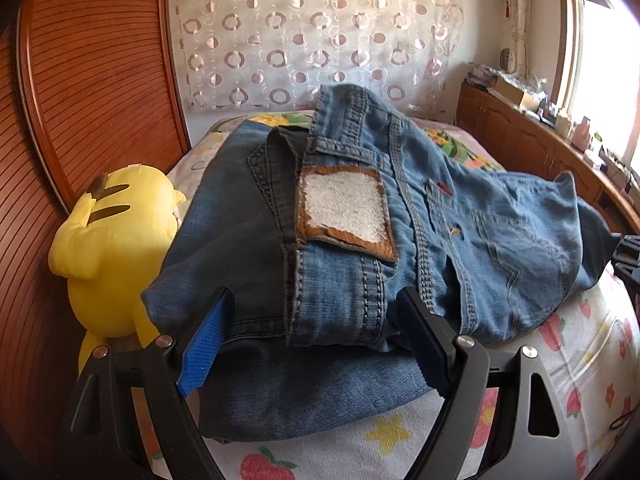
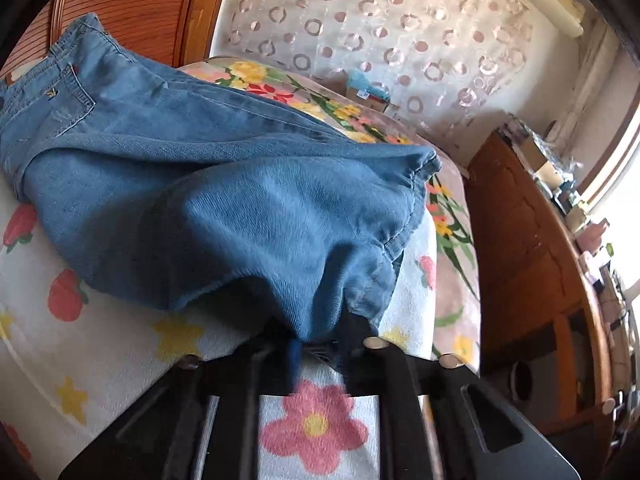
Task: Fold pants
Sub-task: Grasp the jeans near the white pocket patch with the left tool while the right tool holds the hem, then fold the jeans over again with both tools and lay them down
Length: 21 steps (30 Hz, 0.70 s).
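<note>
Blue jeans lie bunched on the bed, with the waistband and its brown-edged white patch on top. My left gripper stands wide open at the near edge of the pile. The waistband fold lies between its fingers, and the blue pads do not visibly press on it. In the right wrist view a leg of the jeans stretches away from me. My right gripper is shut on a gathered edge of that denim, which puckers at the fingertips.
A yellow plush toy leans against the wooden headboard left of the jeans. The bed cover is white with strawberries, stars and flowers. A cluttered wooden cabinet runs along the right under the window.
</note>
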Motion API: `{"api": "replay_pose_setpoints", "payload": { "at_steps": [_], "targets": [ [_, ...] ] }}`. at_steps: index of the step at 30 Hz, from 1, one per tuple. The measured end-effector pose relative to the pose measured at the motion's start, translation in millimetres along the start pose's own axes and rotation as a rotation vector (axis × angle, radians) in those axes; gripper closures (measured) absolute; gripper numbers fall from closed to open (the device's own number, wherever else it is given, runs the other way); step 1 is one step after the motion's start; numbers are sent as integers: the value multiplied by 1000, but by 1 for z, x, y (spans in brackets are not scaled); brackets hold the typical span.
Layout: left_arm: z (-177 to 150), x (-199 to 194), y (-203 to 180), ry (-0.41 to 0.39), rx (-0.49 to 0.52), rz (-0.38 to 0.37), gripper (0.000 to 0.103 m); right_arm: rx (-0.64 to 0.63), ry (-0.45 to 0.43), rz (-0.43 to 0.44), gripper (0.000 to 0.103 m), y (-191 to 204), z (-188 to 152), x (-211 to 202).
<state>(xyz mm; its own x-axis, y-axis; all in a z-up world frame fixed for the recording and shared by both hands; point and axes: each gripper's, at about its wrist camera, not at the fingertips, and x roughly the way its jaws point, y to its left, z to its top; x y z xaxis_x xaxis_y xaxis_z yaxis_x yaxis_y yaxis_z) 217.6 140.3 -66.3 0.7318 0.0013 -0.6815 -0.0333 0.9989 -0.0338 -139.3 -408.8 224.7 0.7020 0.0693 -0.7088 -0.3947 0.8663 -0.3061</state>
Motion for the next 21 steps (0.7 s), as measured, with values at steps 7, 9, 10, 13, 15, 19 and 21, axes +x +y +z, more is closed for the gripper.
{"api": "replay_pose_setpoints", "payload": {
  "at_steps": [7,9,10,13,15,19,21],
  "targets": [
    [2,-4,8,-27,-30,-36,42,23,-2,4,92,-5,4,-1],
    [1,2,5,-10,-18,-35,50,40,-13,4,92,-10,7,-2],
    [0,5,4,-1,-15,-40,61,49,-22,1,93,-13,10,-4],
    [-1,4,-3,-6,10,-40,82,92,-60,-10,93,-20,12,-12],
    [1,-3,-9,-18,24,-48,86,111,-84,-16,93,-23,13,-20],
    [9,-25,-19,-68,67,-34,89,123,-141,-43,94,-27,19,-44],
    [15,-37,-19,-99,67,-22,90,131,-166,-56,94,-30,20,-57]
  ]
}}
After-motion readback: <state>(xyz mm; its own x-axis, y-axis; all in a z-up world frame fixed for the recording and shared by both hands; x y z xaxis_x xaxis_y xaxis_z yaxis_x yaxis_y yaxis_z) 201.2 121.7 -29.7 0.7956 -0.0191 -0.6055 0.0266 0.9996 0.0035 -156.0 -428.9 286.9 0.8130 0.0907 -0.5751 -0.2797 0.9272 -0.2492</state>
